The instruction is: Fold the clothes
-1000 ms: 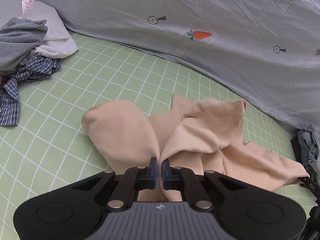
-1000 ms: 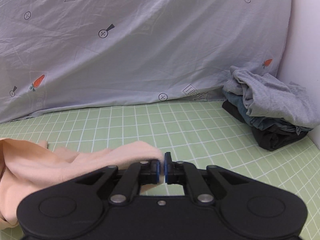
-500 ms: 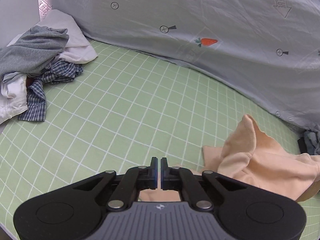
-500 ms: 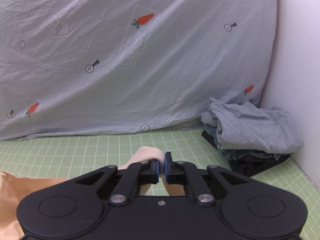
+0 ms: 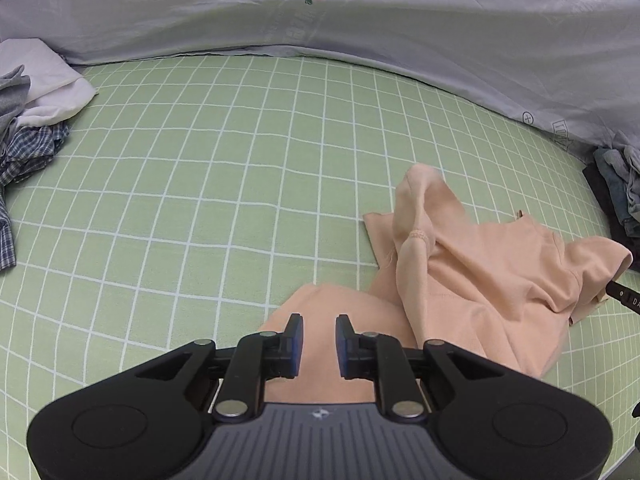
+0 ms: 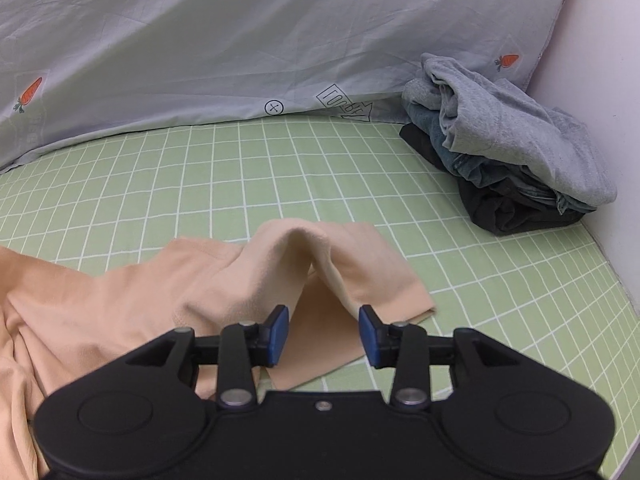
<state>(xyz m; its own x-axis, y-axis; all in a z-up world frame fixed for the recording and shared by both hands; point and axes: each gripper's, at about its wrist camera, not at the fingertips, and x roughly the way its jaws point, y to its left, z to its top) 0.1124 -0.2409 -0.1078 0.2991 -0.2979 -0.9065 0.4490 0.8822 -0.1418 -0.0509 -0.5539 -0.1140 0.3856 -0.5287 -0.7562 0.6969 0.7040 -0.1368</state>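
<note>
A peach garment [image 5: 480, 272] lies crumpled on the green checked sheet [image 5: 200, 200], to the right in the left wrist view. My left gripper [image 5: 319, 336] hangs just over its near corner. Its jaws are opening, with cloth below the gap and neither pad pressing on it. In the right wrist view the same garment [image 6: 224, 280] stands in a tent-like fold just ahead of my right gripper [image 6: 323, 334]. Those jaws are opening too, the blue pads well apart and free of the cloth. A black piece at the right edge of the left wrist view is probably the right gripper.
Loose unfolded clothes [image 5: 24, 128], grey, white and plaid, lie at the far left. A folded stack of grey and dark clothes [image 6: 504, 160] sits at the right by a white wall [image 6: 600, 80]. A grey carrot-print sheet [image 6: 240, 40] hangs along the back.
Both grippers were shut on the peach garment and have let it go. Both have sunk toward the bed, and the cloth now rests on the sheet.
</note>
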